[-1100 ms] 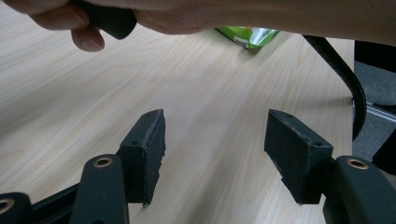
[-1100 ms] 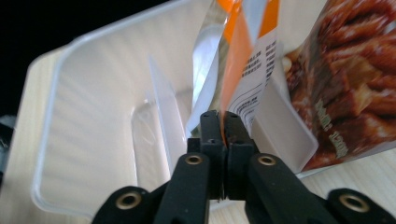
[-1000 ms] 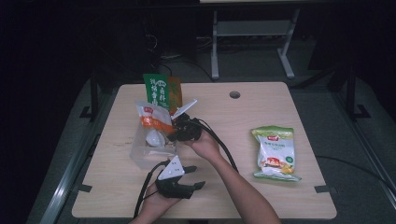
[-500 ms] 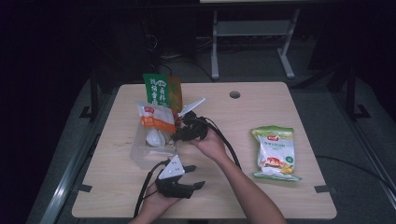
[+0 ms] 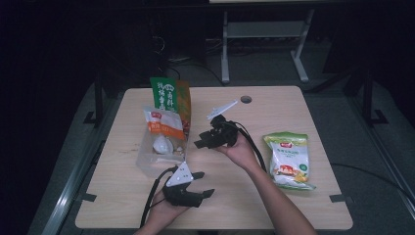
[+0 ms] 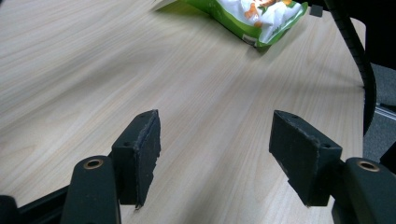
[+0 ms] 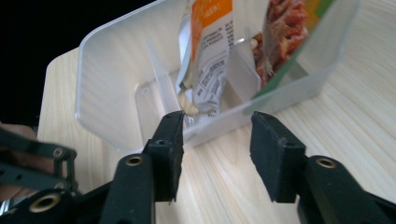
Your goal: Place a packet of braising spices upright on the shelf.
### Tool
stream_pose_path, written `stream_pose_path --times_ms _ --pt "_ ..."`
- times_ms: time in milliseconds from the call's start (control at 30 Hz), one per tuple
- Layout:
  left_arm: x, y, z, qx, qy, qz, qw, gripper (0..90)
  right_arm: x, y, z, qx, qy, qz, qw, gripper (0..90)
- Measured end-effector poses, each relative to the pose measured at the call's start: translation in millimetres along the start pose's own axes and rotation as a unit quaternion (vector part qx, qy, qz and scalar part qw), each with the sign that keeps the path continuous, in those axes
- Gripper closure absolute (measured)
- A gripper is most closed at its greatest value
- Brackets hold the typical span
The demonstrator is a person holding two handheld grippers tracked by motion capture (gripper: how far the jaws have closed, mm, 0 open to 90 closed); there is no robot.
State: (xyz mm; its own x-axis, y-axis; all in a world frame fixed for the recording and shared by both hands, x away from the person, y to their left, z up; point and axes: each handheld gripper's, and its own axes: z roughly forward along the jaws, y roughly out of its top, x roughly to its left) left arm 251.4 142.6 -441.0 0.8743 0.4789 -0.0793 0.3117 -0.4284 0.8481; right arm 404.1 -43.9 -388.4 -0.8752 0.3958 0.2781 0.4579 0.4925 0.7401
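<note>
Clear plastic bin sits on the left part of the wooden table, divided inside — an orange-and-white packet stands upright in it, a green-and-orange bag behind that, something white at the bottom. Right gripper is just beside the bin's right wall, jaws have just been opening, nothing between them; in the right gripper view the pads stand apart before the bin's wall. Left gripper is near the table's front edge, jaws wide — empty, bare wood between them. Green snack bag lies flat, well apart on the right.
</note>
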Motion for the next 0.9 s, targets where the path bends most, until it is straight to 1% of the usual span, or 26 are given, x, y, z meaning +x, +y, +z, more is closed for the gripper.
stream_pose_path --times_ms 67,133,167,200,367,400,467,500,533,567,600,667,700,733,767,800,833,867,900 --pt "0.4 0.1 -0.3 0.003 0.001 0.002 1.0000 33.3 -1.2 -1.2 -2.6 -0.001 0.001 -0.003 1.0000 52.1" --pt "0.5 0.0 -0.5 0.002 0.002 0.002 1.0000 33.2 -2.4 -6.6 -15.1 -0.006 -0.005 0.005 1.0000 49.4" --pt "0.7 0.0 -0.7 0.003 0.003 0.003 1.0000 33.2 -2.4 -6.6 -15.1 -0.006 -0.005 0.005 1.0000 49.4" --pt "0.2 0.0 0.1 -0.001 0.002 -0.003 1.0000 33.2 -3.2 -10.2 -23.6 -0.010 -0.007 0.011 0.9999 48.3" --pt "0.5 0.0 0.9 -0.001 0.001 -0.002 1.0000 33.2 -7.6 -18.4 -39.2 -0.016 -0.015 0.012 0.9997 45.9" --pt "0.4 0.1 1.1 -0.001 0.001 -0.003 1.0000 33.2 -10.3 -23.6 -47.4 -0.012 -0.021 0.016 0.9996 44.9" --pt "0.5 0.0 1.5 -0.002 0.000 -0.003 1.0000 33.1 -12.4 -27.8 -54.3 -0.013 -0.026 0.019 0.9994 43.8" --pt "0.5 0.1 1.5 -0.002 0.000 -0.003 1.0000 33.1 -12.4 -27.8 -54.3 -0.013 -0.026 0.019 0.9994 43.8" --pt "1.2 0.3 1.5 -0.001 0.002 0.002 1.0000 33.0 -13.6 -29.9 -58.3 -0.014 -0.027 0.024 0.9993 42.4" --pt "1.2 0.3 1.3 0.000 0.001 0.002 1.0000 32.9 -16.1 -34.0 -67.5 -0.013 -0.031 0.028 0.9990 41.1" --pt "1.2 0.2 1.3 0.000 0.001 0.001 1.0000 32.9 -16.1 -34.0 -67.5 -0.013 -0.031 0.028 0.9990 41.1" --pt "0.8 0.5 0.6 0.000 0.002 0.001 1.0000 32.8 -17.3 -39.6 -78.6 -0.010 -0.041 0.030 0.9986 40.3" --pt "0.8 0.5 0.6 0.000 0.002 0.001 1.0000 32.8 -17.3 -39.6 -78.6 -0.010 -0.041 0.030 0.9986 40.3" --pt "0.8 0.6 0.4 -0.001 0.002 0.001 1.0000 32.8 -17.2 -41.7 -83.0 -0.006 -0.043 0.034 0.9985 40.0" --pt "1.0 0.9 -0.1 0.001 0.003 0.001 1.0000 32.7 -18.9 -47.1 -92.1 -0.002 -0.051 0.031 0.9982 39.4" --pt "1.5 1.1 -0.6 0.003 0.002 0.003 1.0000 32.7 -18.9 -47.1 -92.1 -0.002 -0.051 0.031 0.9982 39.4" --pt "2.0 1.3 -0.8 0.003 0.003 0.004 1.0000 32.7 -19.1 -49.0 -95.1 -0.002 -0.053 0.034 0.9980 39.4" --pt "2.2 1.4 -0.9 0.003 0.003 0.004 1.0000 32.6 -20.2 -54.8 -103.4 -0.006 -0.061 0.035 0.9975 39.0" --pt "2.2 1.4 -0.9 0.003 0.003 0.004 1.0000 32.5 -20.2 -54.8 -103.4 -0.006 -0.061 0.035 0.9975 39.0"
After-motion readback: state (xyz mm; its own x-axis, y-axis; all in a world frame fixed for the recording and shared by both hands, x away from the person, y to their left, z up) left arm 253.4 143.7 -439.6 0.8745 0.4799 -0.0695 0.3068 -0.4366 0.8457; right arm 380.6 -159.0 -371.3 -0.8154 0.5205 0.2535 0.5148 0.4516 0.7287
